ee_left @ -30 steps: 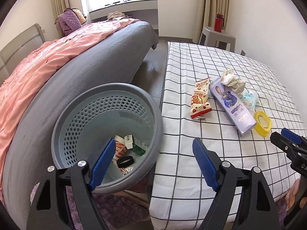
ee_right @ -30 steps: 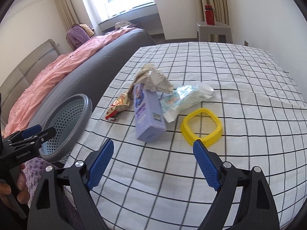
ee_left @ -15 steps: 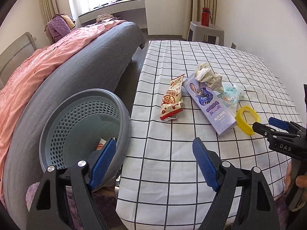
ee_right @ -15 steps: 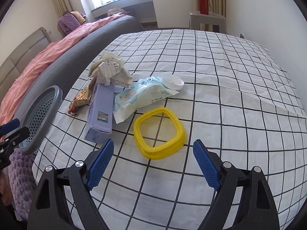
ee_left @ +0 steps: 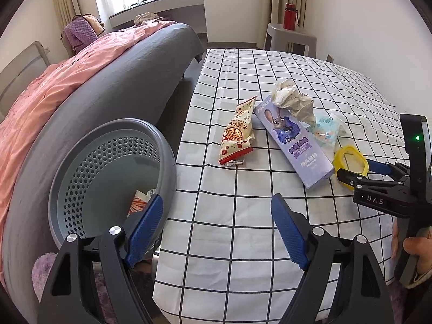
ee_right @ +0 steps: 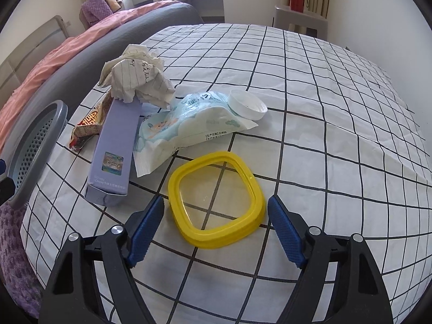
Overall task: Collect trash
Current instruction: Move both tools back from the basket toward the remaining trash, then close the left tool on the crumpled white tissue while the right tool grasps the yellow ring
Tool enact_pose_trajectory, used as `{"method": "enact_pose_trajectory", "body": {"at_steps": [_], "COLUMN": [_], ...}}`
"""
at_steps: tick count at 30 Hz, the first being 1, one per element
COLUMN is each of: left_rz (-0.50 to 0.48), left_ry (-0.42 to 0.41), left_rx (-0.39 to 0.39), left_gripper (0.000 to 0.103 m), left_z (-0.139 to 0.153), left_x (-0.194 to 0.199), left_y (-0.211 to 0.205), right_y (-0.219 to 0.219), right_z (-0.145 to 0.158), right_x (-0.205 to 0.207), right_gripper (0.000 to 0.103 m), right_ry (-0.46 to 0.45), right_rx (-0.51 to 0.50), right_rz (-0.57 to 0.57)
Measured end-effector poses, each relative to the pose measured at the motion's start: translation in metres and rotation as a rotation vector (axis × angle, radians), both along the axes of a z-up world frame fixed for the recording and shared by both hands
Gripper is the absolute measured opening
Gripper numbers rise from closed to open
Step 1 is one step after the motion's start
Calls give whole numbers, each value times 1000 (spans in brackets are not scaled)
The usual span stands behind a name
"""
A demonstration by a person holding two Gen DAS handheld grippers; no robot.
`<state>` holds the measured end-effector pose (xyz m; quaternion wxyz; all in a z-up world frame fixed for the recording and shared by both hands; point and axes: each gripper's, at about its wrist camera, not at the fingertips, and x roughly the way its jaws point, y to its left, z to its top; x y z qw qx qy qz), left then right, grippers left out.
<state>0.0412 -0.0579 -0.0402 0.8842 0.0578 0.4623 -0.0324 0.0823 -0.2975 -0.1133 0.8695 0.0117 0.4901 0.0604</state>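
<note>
Can't really see what's in the bin (ee_left: 108, 167), the left claw (ee_left: 217, 226) covers most of it; the snack wrapper (ee_right: 87, 125) hides behind the purple box (ee_right: 113, 151).

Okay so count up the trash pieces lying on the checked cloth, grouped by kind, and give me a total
Packets: 2, the snack wrapper and the wipes pack
Boxes: 1, the purple box
Lids: 2, the yellow lid and the white cap
Crumpled paper: 1
Total: 6
</note>
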Motion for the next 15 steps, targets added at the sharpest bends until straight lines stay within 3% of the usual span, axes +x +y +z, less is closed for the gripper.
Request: {"method": "enact_pose_trajectory", "body": {"at_steps": [15], "left_rz": [-32], "left_ry": [10], "left_rx": [-24], "left_gripper": [78], "left_z": [-9], "left_x": [27], "left_y": [-30], "right_y": [-16], "right_z": [14], "right_x": [-13], "right_gripper": [70], "right_ry": [-64], "right_rx": [45], "right_rz": [-62]}}
